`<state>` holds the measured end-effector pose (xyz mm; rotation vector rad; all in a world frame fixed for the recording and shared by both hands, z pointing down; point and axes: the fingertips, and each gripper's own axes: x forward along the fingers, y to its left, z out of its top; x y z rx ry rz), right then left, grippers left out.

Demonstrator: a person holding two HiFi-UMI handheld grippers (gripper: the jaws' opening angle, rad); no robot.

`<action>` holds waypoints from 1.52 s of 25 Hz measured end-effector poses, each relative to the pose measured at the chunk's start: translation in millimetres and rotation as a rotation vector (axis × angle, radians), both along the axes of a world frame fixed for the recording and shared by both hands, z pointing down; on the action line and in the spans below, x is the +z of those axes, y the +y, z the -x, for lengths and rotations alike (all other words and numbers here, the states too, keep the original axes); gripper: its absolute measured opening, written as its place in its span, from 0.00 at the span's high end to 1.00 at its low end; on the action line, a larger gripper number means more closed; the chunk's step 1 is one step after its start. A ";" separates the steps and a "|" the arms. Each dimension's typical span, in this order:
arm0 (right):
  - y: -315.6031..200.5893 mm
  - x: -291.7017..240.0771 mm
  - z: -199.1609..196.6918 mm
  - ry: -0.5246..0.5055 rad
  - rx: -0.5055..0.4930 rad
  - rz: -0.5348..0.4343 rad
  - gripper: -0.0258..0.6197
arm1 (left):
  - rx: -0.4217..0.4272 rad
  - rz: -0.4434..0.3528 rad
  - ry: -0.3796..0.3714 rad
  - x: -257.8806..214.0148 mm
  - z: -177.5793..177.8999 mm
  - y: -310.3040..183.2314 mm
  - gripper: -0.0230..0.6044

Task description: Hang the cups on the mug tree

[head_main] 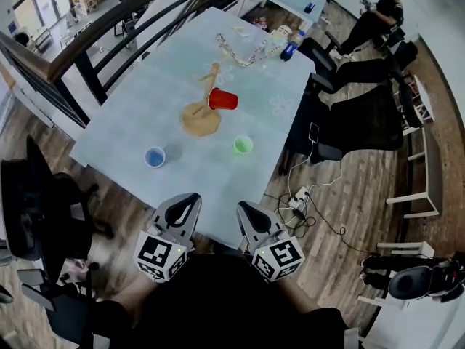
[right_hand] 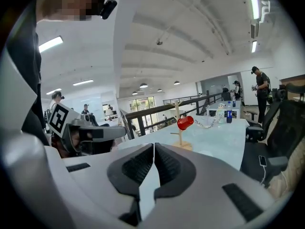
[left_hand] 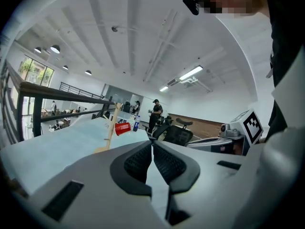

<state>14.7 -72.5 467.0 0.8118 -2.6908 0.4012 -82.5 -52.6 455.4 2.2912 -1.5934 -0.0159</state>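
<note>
Jaws pressed together on nothing, the left gripper (head_main: pixel 189 201) and right gripper (head_main: pixel 245 209) hover at the table (head_main: pixel 123 115) edge. A red cup (head_main: pixel 223 99) hangs on the mug tree (head_main: pixel 201 117). The blue cup (head_main: pixel 155 156) and green cup (head_main: pixel 243 145) stand nearby, apparently next and unobstructed. A bottle (head_main: pixel 292 47) lies at the far end.

Both grippers sit side by side close to the person's body. The left gripper (head_main: pixel 182 208) and the right gripper (head_main: pixel 249 215) have jaws pressed together, holding nothing.
</note>
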 end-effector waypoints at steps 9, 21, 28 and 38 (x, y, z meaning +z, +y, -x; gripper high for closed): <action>16.5 14.5 6.1 0.039 0.053 0.041 0.91 | 0.046 0.008 0.026 14.6 15.8 7.7 0.93; -5.7 7.8 -11.2 -0.023 0.023 0.039 0.91 | -0.015 0.100 -0.027 50.6 11.3 -9.4 0.92; -33.8 12.5 -30.6 -0.135 0.025 0.092 0.91 | -0.142 0.284 -0.174 113.8 44.5 -10.5 0.92; -51.3 47.0 -42.6 -0.187 -0.033 0.179 0.90 | -0.271 0.530 -0.346 195.3 116.5 -19.2 0.61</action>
